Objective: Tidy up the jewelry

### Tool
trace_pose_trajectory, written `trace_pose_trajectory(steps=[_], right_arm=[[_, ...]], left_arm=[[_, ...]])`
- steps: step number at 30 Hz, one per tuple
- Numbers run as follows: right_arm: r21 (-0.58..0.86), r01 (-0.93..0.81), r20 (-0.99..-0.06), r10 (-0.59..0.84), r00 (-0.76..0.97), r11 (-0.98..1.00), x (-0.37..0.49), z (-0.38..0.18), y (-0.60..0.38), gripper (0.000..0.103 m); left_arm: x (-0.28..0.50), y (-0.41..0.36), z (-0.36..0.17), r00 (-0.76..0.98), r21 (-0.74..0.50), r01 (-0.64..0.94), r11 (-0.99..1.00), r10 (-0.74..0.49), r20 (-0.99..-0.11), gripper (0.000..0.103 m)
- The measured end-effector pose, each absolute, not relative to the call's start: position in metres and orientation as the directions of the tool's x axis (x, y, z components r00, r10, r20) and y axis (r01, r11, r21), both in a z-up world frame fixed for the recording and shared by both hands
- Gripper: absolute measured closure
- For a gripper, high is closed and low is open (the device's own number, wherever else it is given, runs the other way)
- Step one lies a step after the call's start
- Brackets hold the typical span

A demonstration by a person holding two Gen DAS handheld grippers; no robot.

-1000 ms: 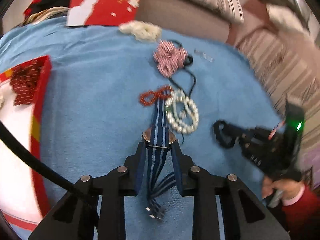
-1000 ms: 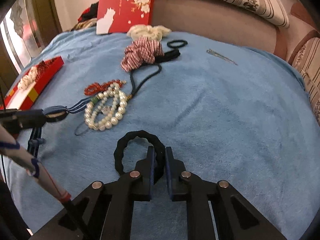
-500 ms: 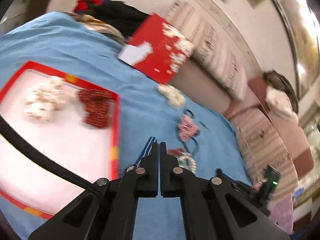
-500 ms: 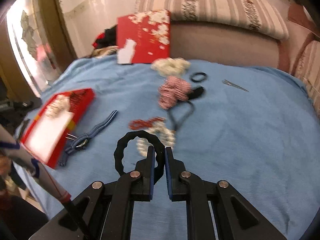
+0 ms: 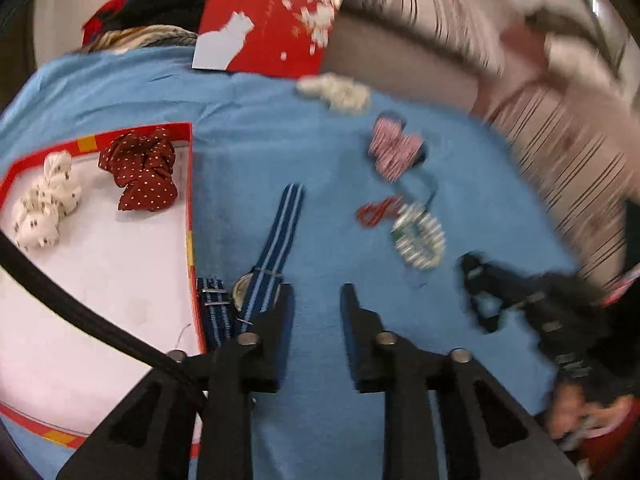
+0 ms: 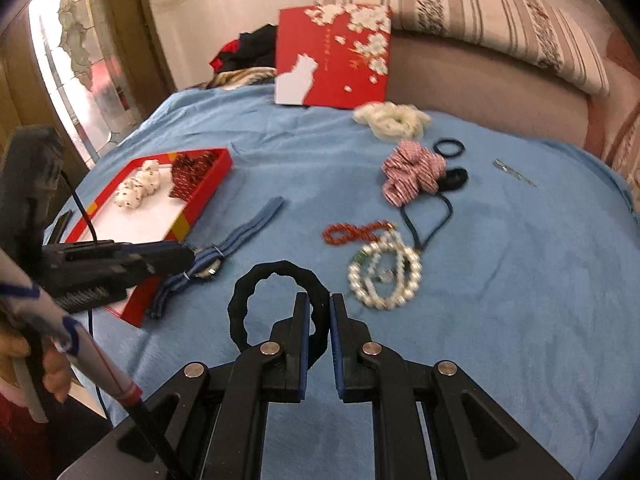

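The left tool [image 5: 316, 300] hangs over the blue blanket [image 5: 328, 152] with its fingers spread apart and nothing between them. Just off its left finger lies the blue striped watch [image 5: 260, 284], its strap running away across the blanket and its other end lying against the outer wall of the red tray [image 5: 190, 184]. Inside the tray, on the white floor, sit a dark red dotted scrunchie [image 5: 140, 168] and a white patterned scrunchie [image 5: 44, 200], side by side near the far corner. The right tool [image 6: 319, 308] has its fingers drawn close together, pinching the rim of a black hair tie [image 6: 276, 276], whose loop stands out to the left in front of the fingertips. Farther out on the blanket, a pearl bracelet [image 6: 384, 276] rests just beside a red bead bracelet [image 6: 352, 234], with a dark cord looping away from them toward a red-and-white striped scrunchie [image 6: 412, 170]. A thin black elastic ring [image 6: 450, 148] lies next to that scrunchie, and a cream fluffy scrunchie [image 6: 392, 120] sits beyond it. A red box lid with white blossoms [image 6: 332, 56] leans upright at the back edge of the blanket.
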State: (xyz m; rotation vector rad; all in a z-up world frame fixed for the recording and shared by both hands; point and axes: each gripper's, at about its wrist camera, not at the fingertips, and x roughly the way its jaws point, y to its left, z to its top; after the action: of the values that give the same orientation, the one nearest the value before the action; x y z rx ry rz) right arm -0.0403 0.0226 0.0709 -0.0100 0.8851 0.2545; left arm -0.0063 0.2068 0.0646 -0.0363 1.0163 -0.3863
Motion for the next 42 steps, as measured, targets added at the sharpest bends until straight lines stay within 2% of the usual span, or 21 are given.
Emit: trace_pose_trajectory(steps=[4,6,11,15,16,17,18,20,22,26,29,33,34,35,36,38,42], right_arm=[[0.114,-0.177,-0.78,0.198,0.593,0.978,-0.039,0.064,0.002,0.092],[0.124,-0.159,-0.783,0.195,0.591,0.979,-0.038,0.063,-0.008,0.092],[0.142,-0.138,-0.779,0.196,0.595,0.98,-0.039,0.062,-0.023,0.092],[0.154,-0.128,-0.774,0.2,0.6,0.98,-0.041,0.06,-0.03,0.092],[0.158,-0.124,-0.772,0.201,0.603,0.98,-0.042,0.059,-0.034,0.092],[0.161,-0.122,-0.77,0.202,0.605,0.979,-0.042,0.058,-0.036,0.092],[0.167,-0.12,-0.767,0.205,0.608,0.979,-0.043,0.056,-0.039,0.092],[0.179,-0.116,-0.765,0.212,0.608,0.977,-0.043,0.051,-0.045,0.092],[0.195,-0.11,-0.764,0.221,0.606,0.975,-0.044,0.044,-0.05,0.092],[0.235,-0.099,-0.765,0.247,0.595,0.967,-0.039,0.033,-0.061,0.092],[0.258,-0.1,-0.762,0.267,0.59,0.961,-0.035,0.032,-0.067,0.091],[0.274,-0.108,-0.747,0.282,0.602,0.956,-0.035,0.038,-0.072,0.091],[0.277,-0.108,-0.745,0.285,0.603,0.955,-0.035,0.038,-0.073,0.091],[0.285,-0.107,-0.742,0.29,0.604,0.952,-0.036,0.039,-0.075,0.091],[0.291,-0.103,-0.741,0.293,0.605,0.951,-0.036,0.039,-0.076,0.091],[0.302,-0.097,-0.738,0.297,0.606,0.948,-0.035,0.039,-0.078,0.091],[0.301,-0.084,-0.732,0.287,0.618,0.95,-0.034,0.042,-0.083,0.091]], left_arm=[[0.001,0.185,0.038,0.43,-0.044,0.322,0.946,-0.188,-0.883,0.079],[0.0,0.179,0.035,0.452,0.009,0.336,0.942,-0.153,-0.879,0.078],[0.0,0.16,0.03,0.479,0.12,0.373,0.92,-0.08,-0.874,0.062],[-0.002,0.138,0.022,0.541,0.305,0.401,0.864,0.045,-0.84,0.062],[-0.002,0.135,0.02,0.568,0.364,0.385,0.848,0.093,-0.818,0.051],[-0.002,0.132,0.02,0.594,0.416,0.368,0.832,0.133,-0.793,0.045],[-0.002,0.13,0.018,0.623,0.483,0.349,0.803,0.186,-0.76,0.045],[0.005,0.133,0.014,0.621,0.527,0.333,0.782,0.239,-0.746,0.045],[0.011,0.137,0.016,0.599,0.486,0.337,0.806,0.215,-0.771,0.047],[0.013,0.136,0.017,0.583,0.439,0.382,0.813,0.156,-0.797,0.068],[0.014,0.126,0.012,0.572,0.464,0.379,0.801,0.191,-0.797,0.071],[0.027,0.124,0.015,0.511,0.38,0.351,0.856,0.165,-0.843,0.071],[0.028,0.124,0.017,0.498,0.342,0.355,0.87,0.134,-0.857,0.075],[0.031,0.124,0.021,0.44,0.209,0.391,0.896,0.017,-0.898,0.097],[0.033,0.123,0.021,0.353,0.054,0.419,0.906,-0.108,-0.929,0.102],[0.031,0.116,0.025,0.291,-0.098,0.446,0.889,-0.248,-0.924,0.101],[0.032,0.125,0.055,0.325,-0.233,0.437,0.869,-0.394,-0.86,0.099]])
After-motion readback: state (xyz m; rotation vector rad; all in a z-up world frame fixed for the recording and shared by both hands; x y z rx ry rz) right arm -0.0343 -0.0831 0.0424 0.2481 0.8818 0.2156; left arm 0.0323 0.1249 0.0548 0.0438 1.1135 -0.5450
